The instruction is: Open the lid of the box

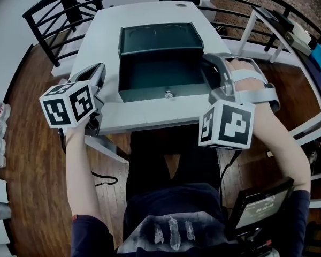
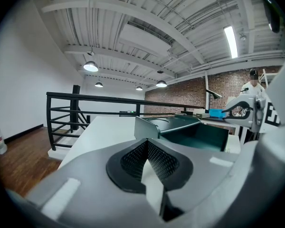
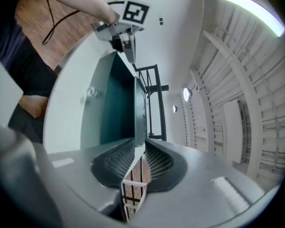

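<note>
Noted: the dark green metal box (image 1: 160, 80) sits centred on the white table (image 1: 104, 42), its hinged lid (image 1: 158, 36) raised and leaning back. The lid's long axis runs left to right. Its right end lies between the jaws of the right gripper (image 1: 207, 64), which appear nipped onto that thin edge. The gripper is rolled sideways, forearm reaching in from the right. The left gripper (image 1: 99, 74) hovers beside the box, jaws together, empty.
</note>
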